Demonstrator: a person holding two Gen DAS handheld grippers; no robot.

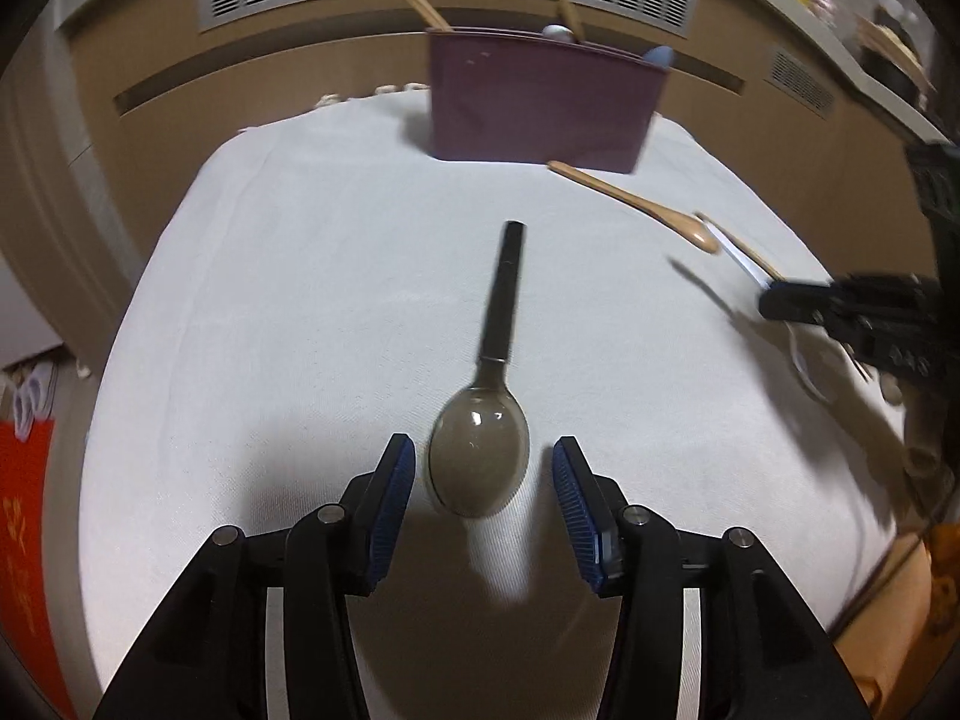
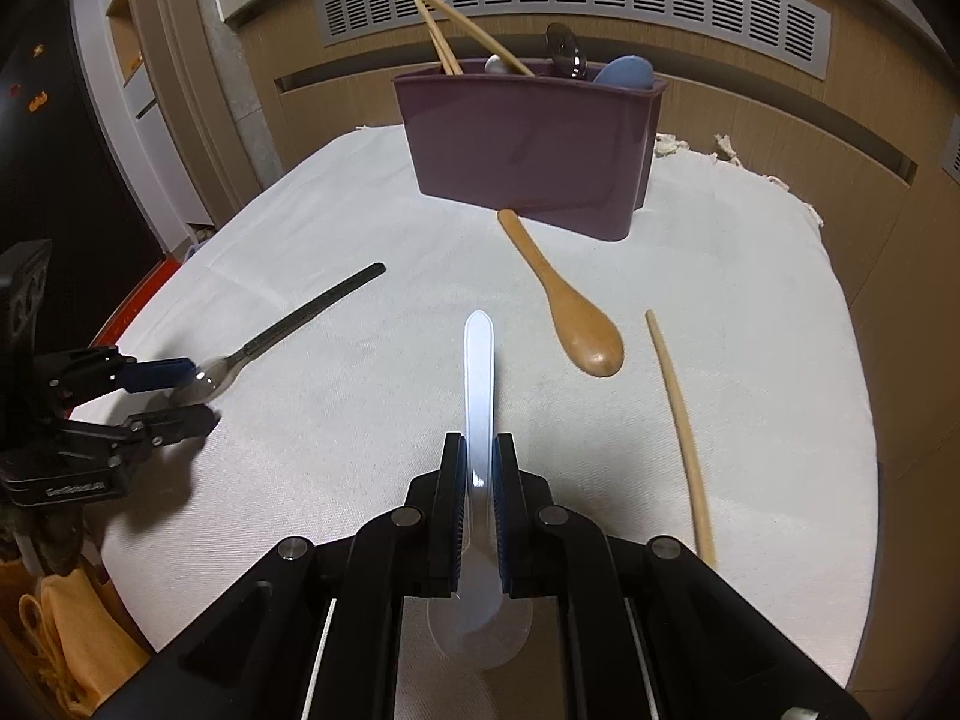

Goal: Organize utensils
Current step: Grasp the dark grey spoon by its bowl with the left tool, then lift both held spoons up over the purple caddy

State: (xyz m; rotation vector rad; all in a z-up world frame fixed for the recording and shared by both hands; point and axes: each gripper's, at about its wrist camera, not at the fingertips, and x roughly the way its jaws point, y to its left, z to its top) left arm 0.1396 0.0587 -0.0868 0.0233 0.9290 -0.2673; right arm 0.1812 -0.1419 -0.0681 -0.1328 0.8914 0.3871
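Note:
A metal spoon with a black handle (image 1: 489,402) lies on the white cloth, its bowl between the fingers of my left gripper (image 1: 483,456), which is open around it. The same spoon (image 2: 288,330) and left gripper (image 2: 180,399) show at the left of the right wrist view. My right gripper (image 2: 479,450) is shut on a clear plastic spoon (image 2: 478,372), handle pointing away toward the purple utensil holder (image 2: 528,150). In the left wrist view the right gripper (image 1: 780,300) is at the right edge, and the holder (image 1: 540,102) stands at the back.
A wooden spoon (image 2: 564,306) lies in front of the holder, also seen in the left wrist view (image 1: 648,207). A wooden chopstick (image 2: 681,426) lies at the right. The holder has chopsticks, spoons and a blue utensil (image 2: 624,72) in it. The white cloth (image 2: 360,420) ends near wooden panels.

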